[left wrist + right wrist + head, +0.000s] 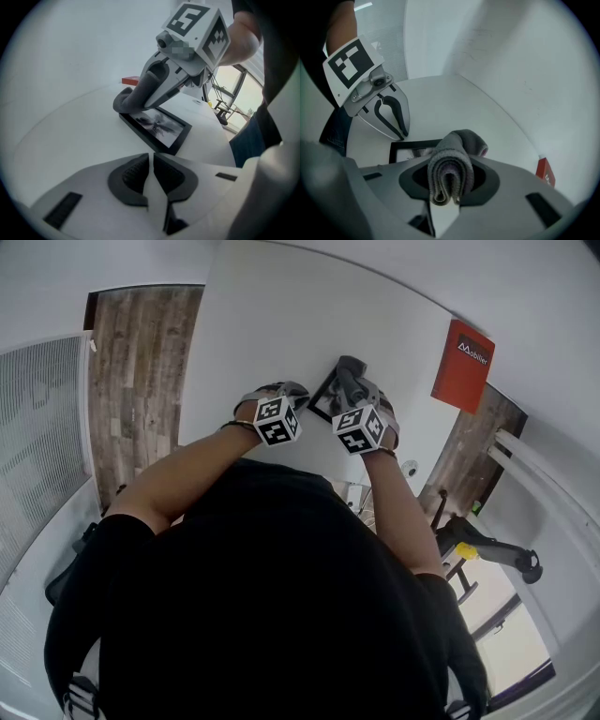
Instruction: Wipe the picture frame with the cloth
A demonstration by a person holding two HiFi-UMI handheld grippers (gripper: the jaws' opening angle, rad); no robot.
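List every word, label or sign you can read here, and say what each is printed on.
"mobiler": white print after a small logo, on the red box; the first letters are uncertain.
The same box's print in the right gripper view: too small to read.
Marker cubes: black-and-white patterns only, no words.
Picture frame: a greyish image, no lettering readable.

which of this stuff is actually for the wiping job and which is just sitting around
For the job:
- picture frame, lying flat on the table
- grey cloth, folded and clamped in the right tool

Just sitting around:
- red box near the table's edge
- left tool, shut on nothing
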